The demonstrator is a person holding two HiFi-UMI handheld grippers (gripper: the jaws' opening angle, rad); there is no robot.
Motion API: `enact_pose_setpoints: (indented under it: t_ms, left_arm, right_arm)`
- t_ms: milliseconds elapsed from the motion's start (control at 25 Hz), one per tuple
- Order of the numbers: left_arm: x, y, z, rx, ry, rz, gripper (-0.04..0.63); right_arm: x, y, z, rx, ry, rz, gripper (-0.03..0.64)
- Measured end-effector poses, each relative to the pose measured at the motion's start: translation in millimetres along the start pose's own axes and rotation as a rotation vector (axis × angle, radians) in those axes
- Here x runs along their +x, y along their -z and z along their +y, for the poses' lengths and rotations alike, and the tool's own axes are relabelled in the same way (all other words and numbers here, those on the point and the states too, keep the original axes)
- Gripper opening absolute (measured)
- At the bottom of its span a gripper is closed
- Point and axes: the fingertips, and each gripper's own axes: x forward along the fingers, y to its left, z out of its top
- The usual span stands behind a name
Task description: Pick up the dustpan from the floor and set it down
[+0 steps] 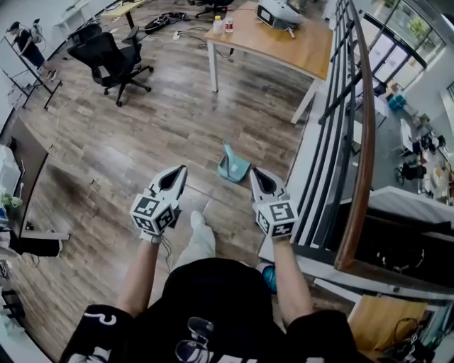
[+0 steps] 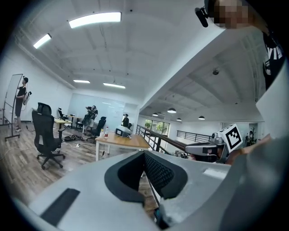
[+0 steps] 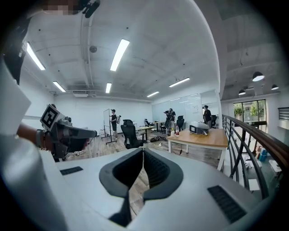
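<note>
Nearest the camera, a person in a black top (image 1: 213,298) holds both bare forearms out ahead, with one leg in pale trousers (image 1: 197,237) set forward between them. The left gripper (image 1: 182,171), a grey wedge-shaped tool with a square-marker cube at its rear, has its jaws brought together at the tips. In the left gripper view its dark ribbed pads meet at a point with nothing between them. The right gripper (image 1: 255,174), of the same make, is likewise closed and empty, its pads touching at the tip in its own view. Both point roughly level over a brown wood-plank floor (image 1: 142,135).

Just beyond the two tips and between them lies the teal plastic dustpan (image 1: 233,167). It rests on the floor, nearer the right gripper and apart from both. Its narrow handle end points away from the person.

To the right runs a dark metal railing with a wooden handrail (image 1: 363,142). Farther off stands a wooden tabletop on white legs (image 1: 301,51), carrying a white boxy device (image 1: 279,13) and two small bottles (image 1: 223,24). A black wheeled office chair (image 1: 110,60) stands to the left of it. At the far left edge a second person in dark clothes (image 1: 25,42) stands by a thin metal frame.
</note>
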Motion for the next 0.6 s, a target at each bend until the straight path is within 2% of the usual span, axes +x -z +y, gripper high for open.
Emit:
enact_pose_setpoints:
  t_ms: [240, 320, 360, 600]
  left_arm:
    - [47, -13, 67, -0.009, 0.049, 0.038, -0.003]
    - [59, -13, 87, -0.009, 0.069, 0.048, -0.003]
    - [64, -13, 97, -0.01, 0.077, 0.052, -0.003]
    - [85, 0, 147, -0.028, 0.121, 0.088, -0.003]
  right_arm:
    - [80, -5, -11, 0.011, 0.026, 0.028, 0.007]
    - [105, 1, -13, 0.013, 0.028, 0.057, 0.091]
    - [117, 6, -14, 0.015, 0.031, 0.076, 0.111]
    - [178, 42, -17, 0.019, 0.075, 0.166, 0.17]
